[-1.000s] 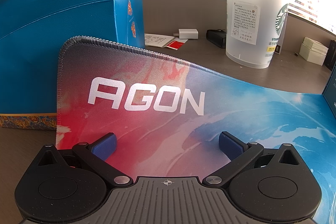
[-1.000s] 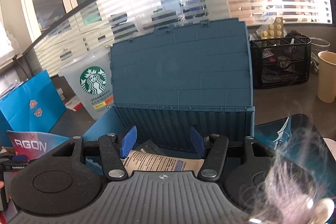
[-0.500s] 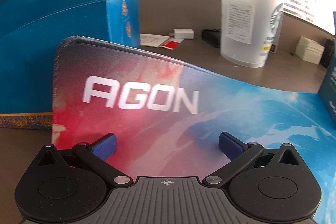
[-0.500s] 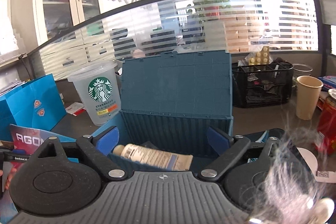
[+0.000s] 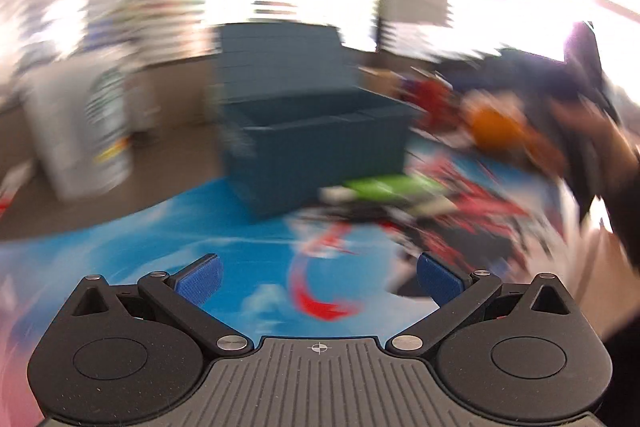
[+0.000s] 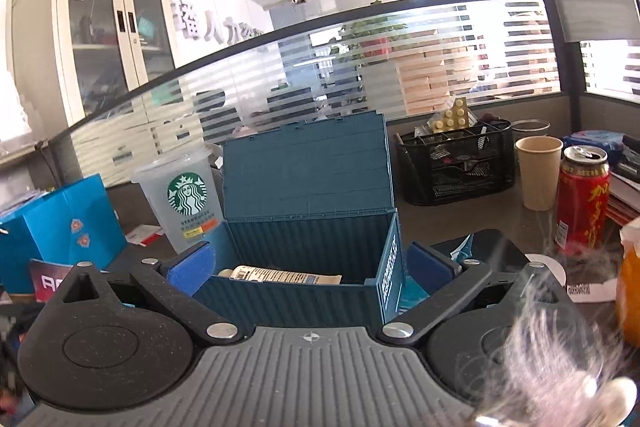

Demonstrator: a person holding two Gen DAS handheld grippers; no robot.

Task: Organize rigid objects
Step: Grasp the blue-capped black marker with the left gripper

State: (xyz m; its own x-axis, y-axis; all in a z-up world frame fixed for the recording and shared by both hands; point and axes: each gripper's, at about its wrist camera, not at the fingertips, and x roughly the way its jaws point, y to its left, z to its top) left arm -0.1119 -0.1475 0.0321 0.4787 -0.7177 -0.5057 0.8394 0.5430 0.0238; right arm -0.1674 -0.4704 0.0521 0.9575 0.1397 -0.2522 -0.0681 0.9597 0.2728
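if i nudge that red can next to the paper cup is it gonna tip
Probably, if pushed high: the red can is tall, narrow and upright. Its tab looks opened, so it may be part empty and light, and could spill. Its smooth round wall would likely roll once down.

Starbucks cup (image 6: 182, 203), paper cup (image 6: 538, 173), red can (image 6: 582, 199), perhaps opened.
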